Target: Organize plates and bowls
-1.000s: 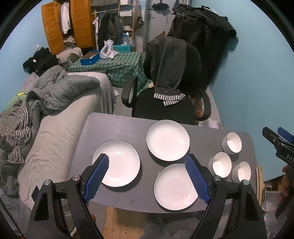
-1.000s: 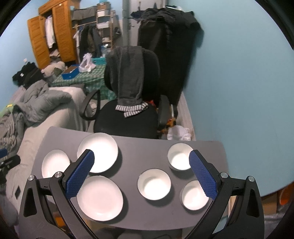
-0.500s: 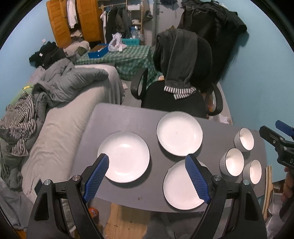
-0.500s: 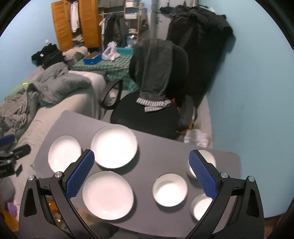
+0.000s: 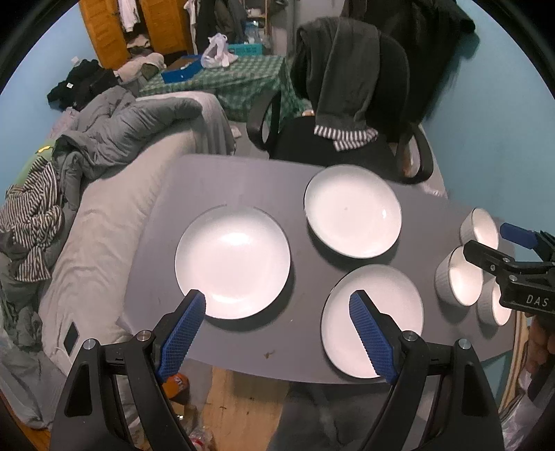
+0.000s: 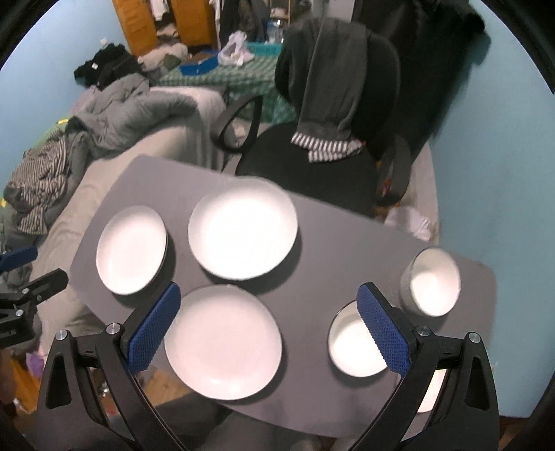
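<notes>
- Nothing is stacked yet: three white plates lie apart on the grey tabletop [image 5: 242, 180], and three bowls sit in a loose cluster, so I judge the whole sorting is left to do.
- The left plate [image 5: 232, 262] lies just ahead of my left tongs [image 5: 277, 331]; the near plate [image 5: 373, 319] sits under their right finger.
- The middle bowl [image 6: 357, 340] sits beneath my right tongs [image 6: 269, 324].
- Both tongs hover above the tabletop, spread wide and empty, tilted downward.
- A draped office chair [image 5: 350, 104] stands beyond the tabletop.

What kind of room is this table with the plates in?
Most likely a lived-in bedroom: a bed heaped with clothes beside the grey table, an open wooden wardrobe, and an office chair draped with a garment.
</notes>
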`<state>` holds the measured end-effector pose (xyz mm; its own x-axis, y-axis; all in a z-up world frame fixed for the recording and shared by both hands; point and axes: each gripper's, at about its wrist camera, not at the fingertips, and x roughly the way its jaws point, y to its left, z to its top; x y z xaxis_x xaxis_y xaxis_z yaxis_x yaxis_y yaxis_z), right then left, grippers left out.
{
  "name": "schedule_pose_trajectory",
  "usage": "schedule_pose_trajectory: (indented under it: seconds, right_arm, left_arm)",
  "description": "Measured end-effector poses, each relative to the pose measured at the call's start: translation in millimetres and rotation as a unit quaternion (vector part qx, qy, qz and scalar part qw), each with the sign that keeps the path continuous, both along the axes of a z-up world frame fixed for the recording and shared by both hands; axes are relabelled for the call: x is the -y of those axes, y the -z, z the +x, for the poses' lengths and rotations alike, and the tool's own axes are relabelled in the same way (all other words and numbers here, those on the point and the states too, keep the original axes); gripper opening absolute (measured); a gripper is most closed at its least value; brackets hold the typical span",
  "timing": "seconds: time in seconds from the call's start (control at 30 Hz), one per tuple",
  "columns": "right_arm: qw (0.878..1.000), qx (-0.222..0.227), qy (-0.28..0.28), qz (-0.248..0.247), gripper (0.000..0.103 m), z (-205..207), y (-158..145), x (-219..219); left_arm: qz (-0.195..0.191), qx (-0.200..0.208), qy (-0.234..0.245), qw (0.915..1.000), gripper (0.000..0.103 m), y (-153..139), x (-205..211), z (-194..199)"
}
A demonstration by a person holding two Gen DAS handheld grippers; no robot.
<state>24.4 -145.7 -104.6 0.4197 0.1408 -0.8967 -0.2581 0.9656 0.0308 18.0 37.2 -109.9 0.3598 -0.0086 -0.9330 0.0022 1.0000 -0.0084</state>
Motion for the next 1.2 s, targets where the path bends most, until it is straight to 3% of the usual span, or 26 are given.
schedule_pose_trajectory:
  seconds: [0.7, 1.2]
  right_arm:
    - [0.997, -0.075, -0.017, -0.027, 0.1, 3.3, 98.9, -8.4]
    - [0.991, -0.131, -0.034, -0.015, 0.088, 7.9, 144.3, -7.0]
  left_arm:
    - [-0.003, -0.095, 0.017, 0.9954, 0.086, 100.8, 15.9, 2.6]
    - [-0.015, -0.13, 0.009, 0.9913, 0.086, 136.4, 26.4, 8.2]
